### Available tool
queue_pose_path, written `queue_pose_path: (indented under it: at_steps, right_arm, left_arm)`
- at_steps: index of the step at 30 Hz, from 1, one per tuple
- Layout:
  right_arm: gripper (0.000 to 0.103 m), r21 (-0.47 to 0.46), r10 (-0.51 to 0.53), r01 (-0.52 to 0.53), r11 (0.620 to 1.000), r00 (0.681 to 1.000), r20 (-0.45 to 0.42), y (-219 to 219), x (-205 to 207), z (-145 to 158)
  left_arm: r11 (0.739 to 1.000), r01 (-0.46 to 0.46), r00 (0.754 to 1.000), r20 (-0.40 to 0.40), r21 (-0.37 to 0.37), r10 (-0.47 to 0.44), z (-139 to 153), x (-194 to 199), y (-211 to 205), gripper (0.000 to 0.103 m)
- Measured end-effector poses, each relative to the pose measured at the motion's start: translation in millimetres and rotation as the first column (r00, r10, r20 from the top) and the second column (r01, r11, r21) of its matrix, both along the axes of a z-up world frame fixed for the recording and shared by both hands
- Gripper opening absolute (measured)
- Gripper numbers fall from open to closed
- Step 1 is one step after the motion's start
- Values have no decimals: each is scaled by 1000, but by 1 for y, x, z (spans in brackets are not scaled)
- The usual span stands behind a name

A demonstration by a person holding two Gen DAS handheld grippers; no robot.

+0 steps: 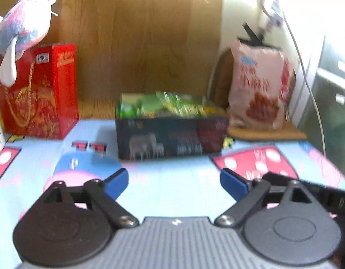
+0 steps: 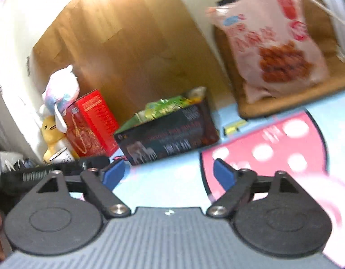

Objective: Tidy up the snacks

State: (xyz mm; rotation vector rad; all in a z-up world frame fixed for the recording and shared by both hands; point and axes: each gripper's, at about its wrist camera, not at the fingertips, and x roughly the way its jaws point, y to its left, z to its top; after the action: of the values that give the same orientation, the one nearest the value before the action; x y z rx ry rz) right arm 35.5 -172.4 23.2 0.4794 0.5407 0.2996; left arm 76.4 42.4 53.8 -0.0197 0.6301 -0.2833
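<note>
At the far side of the cartoon-print tablecloth (image 1: 172, 179) sits the dark box (image 1: 170, 137), already stuffed with green snack packets (image 1: 170, 105). To its right, the pink snack bag (image 1: 258, 87) stands upright on a wooden board (image 1: 269, 134), leaning back against a white appliance (image 1: 235, 18). Both the left gripper (image 1: 174, 180) and the right gripper (image 2: 168, 174) hang over the cloth with jaws spread wide, nothing between the blue pads. The bag looks like the piece left to tidy, and the right gripper is nearer it. Take it low across the body rather than by the loose top, squeeze gently since the contents probably crush, and clear the box wall before lowering. Far left, the red gift bag (image 1: 40, 92) and plush toy (image 1: 22, 29) stay out of the path
</note>
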Motion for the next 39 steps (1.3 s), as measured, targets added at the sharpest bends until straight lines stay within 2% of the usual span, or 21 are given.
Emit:
queue_pose_path:
  at_steps: [2, 8, 14, 20, 30, 39]
  right_arm:
    - [90, 4, -20, 20, 1000, 999, -37, 1, -13, -5]
    - [95, -55, -21, 21, 998, 1000, -10, 13, -44, -9]
    - [96, -48, 15, -15, 999, 1000, 4, 17, -53, -7]
    - [97, -51, 69, -69, 996, 998, 8, 26, -61, -7]
    - [98, -36, 87, -87, 996, 996, 5, 29, -64, -7]
    - [98, -23, 91, -91, 996, 996, -7, 30, -67, -10]
  left_arm:
    - [1000, -13, 1000, -25, 20, 13, -8, -12, -1, 102]
    - [991, -74, 996, -38, 111, 79, -12, -33, -4, 103]
    - [981, -137, 988, -55, 139, 146, -12, -43, 3, 103]
    - [970, -184, 981, -33, 160, 191, -12, -51, 10, 103]
    - [939, -226, 974, 40, 259, 223, -13, -61, 7, 103]
    - [940, -218, 975, 23, 262, 220, -16, -64, 6, 103]
